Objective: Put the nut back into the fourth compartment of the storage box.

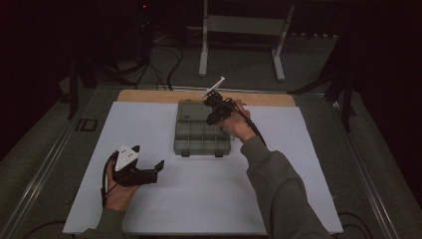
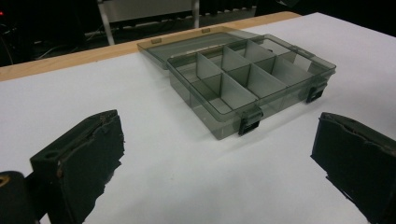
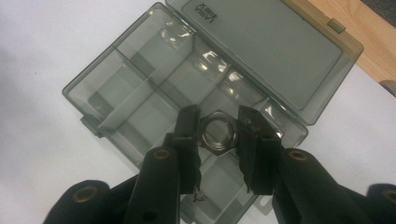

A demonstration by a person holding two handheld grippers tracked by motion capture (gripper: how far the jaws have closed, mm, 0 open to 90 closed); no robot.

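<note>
My right hand-held gripper (image 3: 218, 135) pinches a steel hex nut (image 3: 217, 135) above the open smoky-grey plastic compartment box (image 3: 140, 100) on the white bench (image 1: 164, 199). Released off-centre, it may strike a divider (image 3: 123, 105) and bounce elsewhere. The flat lid (image 3: 275, 51) lies behind; my left hand-held gripper (image 1: 149, 172) rests open and empty, well apart.

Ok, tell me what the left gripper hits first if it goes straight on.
Probably the compartment box: it lies ahead between the open jaws of the left gripper, with bare white table before it. Depth is hard to judge.
</note>
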